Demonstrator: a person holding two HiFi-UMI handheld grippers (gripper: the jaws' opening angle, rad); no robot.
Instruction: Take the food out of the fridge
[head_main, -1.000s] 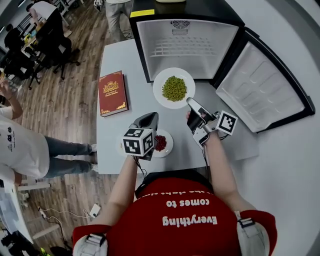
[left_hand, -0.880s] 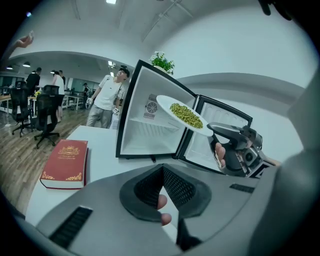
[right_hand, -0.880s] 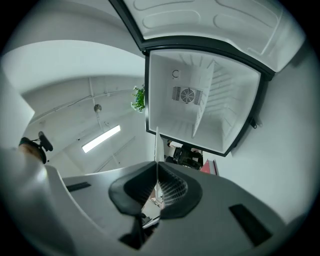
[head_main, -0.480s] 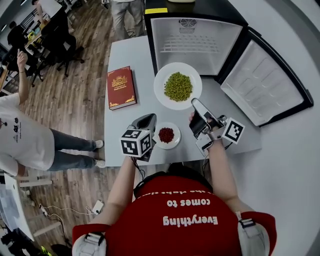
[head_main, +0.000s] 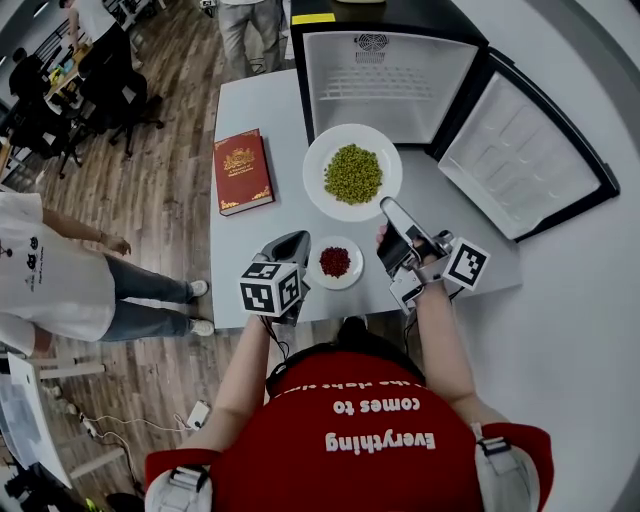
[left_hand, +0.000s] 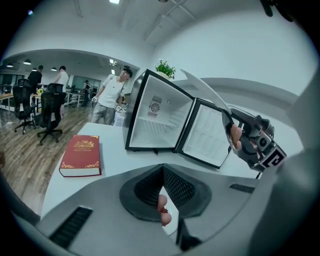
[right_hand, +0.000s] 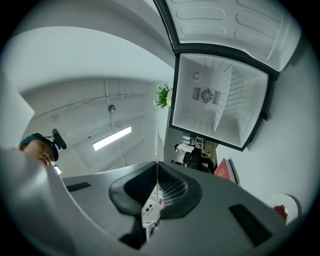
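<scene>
A large white plate of green peas (head_main: 352, 173) lies on the white table (head_main: 258, 110) in front of the open, empty fridge (head_main: 388, 85). Closer to me sits a small white plate of red beans (head_main: 335, 262). My left gripper (head_main: 303, 238) hovers just left of the small plate, shut and holding nothing; the beans (left_hand: 163, 210) show through the slit under its jaws (left_hand: 161, 170). My right gripper (head_main: 385, 203) is raised to the right of both plates, tilted upward, shut and empty. In its own view the right gripper (right_hand: 156, 164) faces the ceiling and the fridge (right_hand: 220, 100).
A red book (head_main: 243, 170) lies on the table's left part. The fridge door (head_main: 520, 155) hangs open to the right. A person (head_main: 45, 280) stands left of the table, with office chairs (head_main: 110, 80) and more people beyond on the wooden floor.
The left gripper has drawn back, so the small plate now lies nearer its tips than its cube. The right gripper has lifted and tilted up. Both plates stay on the table.
</scene>
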